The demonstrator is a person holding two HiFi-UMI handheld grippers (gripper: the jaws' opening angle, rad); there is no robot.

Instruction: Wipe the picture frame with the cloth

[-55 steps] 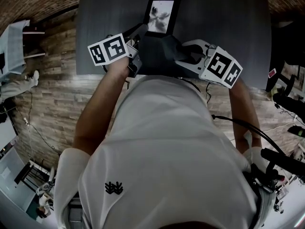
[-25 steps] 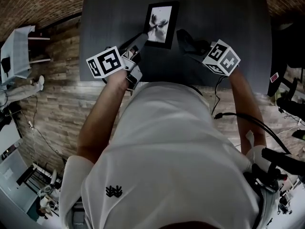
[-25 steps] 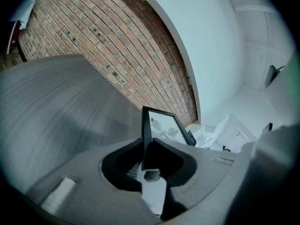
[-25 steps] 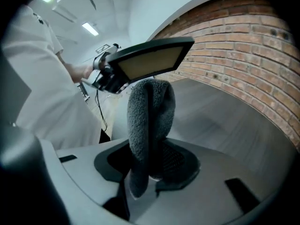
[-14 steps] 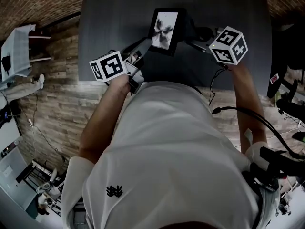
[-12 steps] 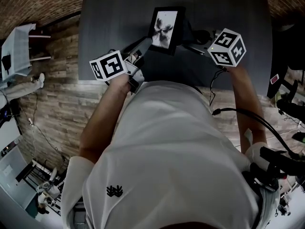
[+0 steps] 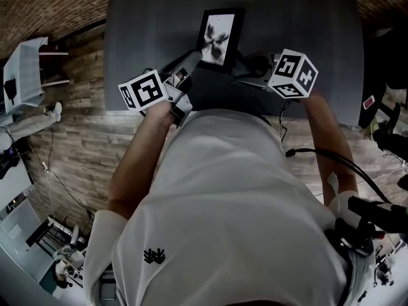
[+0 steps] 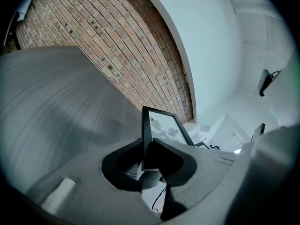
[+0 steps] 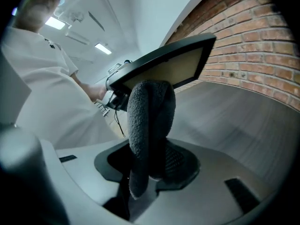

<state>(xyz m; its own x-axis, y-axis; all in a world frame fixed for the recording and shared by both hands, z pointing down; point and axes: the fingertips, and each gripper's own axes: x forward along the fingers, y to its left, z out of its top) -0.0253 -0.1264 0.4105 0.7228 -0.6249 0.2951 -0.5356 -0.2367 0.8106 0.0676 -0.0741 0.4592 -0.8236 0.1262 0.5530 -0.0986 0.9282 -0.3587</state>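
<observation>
Right gripper view: the right hand-held gripper (image 9: 150, 170) is clamped on a bunched cloth (image 9: 149, 116), which stands up by the back of the picture frame (image 9: 164, 67), apparently ready to rub it. The left hand-held gripper (image 8: 146, 149) pinches the frame's near edge and holds it tilted over the bench (image 7: 293, 18), probably to steady it for wiping.

We see open table (image 7: 306, 18) on every side; only the picture frame (image 7: 218, 34), clamped in our left tool (image 7: 193, 60), stands before our right tool (image 7: 247, 72) and its cloth (image 7: 257, 62).
</observation>
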